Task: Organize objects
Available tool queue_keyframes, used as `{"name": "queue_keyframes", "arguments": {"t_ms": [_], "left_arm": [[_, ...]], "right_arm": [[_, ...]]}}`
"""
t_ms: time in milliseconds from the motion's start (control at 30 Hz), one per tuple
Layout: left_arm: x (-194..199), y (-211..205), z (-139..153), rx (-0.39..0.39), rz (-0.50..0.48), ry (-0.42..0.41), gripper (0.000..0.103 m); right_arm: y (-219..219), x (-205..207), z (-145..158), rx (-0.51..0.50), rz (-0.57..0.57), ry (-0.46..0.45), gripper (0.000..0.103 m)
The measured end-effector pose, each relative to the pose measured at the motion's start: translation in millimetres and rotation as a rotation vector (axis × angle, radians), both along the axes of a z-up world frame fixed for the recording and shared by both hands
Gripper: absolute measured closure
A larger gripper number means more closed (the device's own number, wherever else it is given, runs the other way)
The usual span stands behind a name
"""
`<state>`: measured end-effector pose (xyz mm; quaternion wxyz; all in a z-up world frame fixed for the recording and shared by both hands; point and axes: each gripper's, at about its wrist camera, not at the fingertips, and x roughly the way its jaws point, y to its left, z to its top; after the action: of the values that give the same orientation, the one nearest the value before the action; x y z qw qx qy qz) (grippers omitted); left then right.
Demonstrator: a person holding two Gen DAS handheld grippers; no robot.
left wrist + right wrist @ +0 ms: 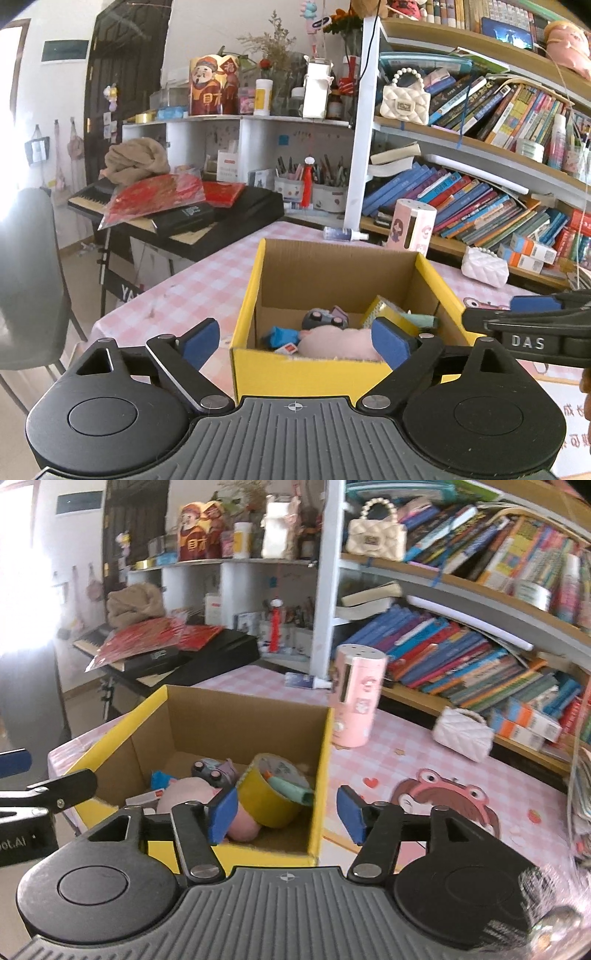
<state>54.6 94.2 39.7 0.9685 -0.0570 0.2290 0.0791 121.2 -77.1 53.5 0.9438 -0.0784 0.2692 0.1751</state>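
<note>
Crammed bookshelf (480,177) on the right; dark door (122,74) behind; glare from the left; pink-checked table (406,746).

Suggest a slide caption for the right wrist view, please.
Open right gripper hovers over the yellow box holding tape roll and pink plush.

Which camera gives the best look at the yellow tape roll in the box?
The right wrist view: the yellow tape roll shows nearly whole inside the cardboard box. In the left wrist view only its top shows.
</note>
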Motion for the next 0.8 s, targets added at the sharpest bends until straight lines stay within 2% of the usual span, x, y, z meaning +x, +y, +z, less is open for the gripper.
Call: {"name": "queue_keyframes", "arguments": {"t_ms": [333, 500, 800], "left_arm": [[-31, -5, -3, 0.005, -0.034, 0.020, 0.008], [-45, -10, -10, 0.013, -0.046, 0.046, 0.007], [-63, -24, -19, 0.021, -0.081, 0.098, 0.003]], "right_arm": [[-20, -48, -10, 0.011, -0.108, 0.025, 0.037], [-28, -73, -17, -0.001, -0.170, 0.025, 0.023], [-46, -113, -30, 0.012, -0.295, 0.035, 0.009]]}}
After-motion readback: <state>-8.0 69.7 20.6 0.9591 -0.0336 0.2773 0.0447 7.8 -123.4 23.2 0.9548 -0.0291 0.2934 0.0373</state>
